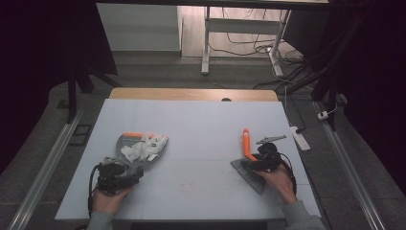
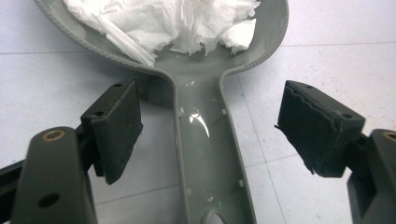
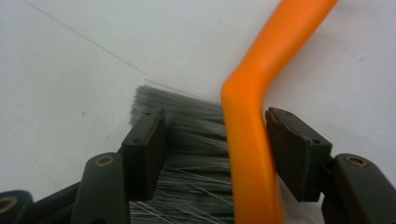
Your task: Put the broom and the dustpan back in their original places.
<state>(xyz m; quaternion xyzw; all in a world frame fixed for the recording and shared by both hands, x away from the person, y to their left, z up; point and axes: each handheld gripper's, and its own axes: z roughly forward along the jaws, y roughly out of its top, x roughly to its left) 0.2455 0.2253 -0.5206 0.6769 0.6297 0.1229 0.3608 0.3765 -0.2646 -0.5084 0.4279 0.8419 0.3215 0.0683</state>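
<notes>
A grey dustpan [image 1: 125, 142] lies at the table's left, holding crumpled white paper [image 1: 142, 146]. My left gripper [image 1: 125, 168] sits just behind the pan, open. In the left gripper view its jaws stand apart on either side of the dustpan handle [image 2: 205, 140], touching nothing, and the white paper [image 2: 177, 21] fills the pan ahead. At the right lies a brush with an orange handle [image 1: 245, 140] and grey bristles [image 1: 250, 173]. My right gripper [image 1: 262, 162] is over it, open. The orange handle [image 3: 247, 140] lies against one jaw; the other jaw stands over the bristles [image 3: 191, 140].
The light table top [image 1: 201, 129] stretches bare between the two tools. A wooden strip [image 1: 191, 94] runs along the far edge. Beyond it, desk legs and cables [image 1: 249, 48] stand on the floor. A power strip [image 1: 300, 138] lies off the right edge.
</notes>
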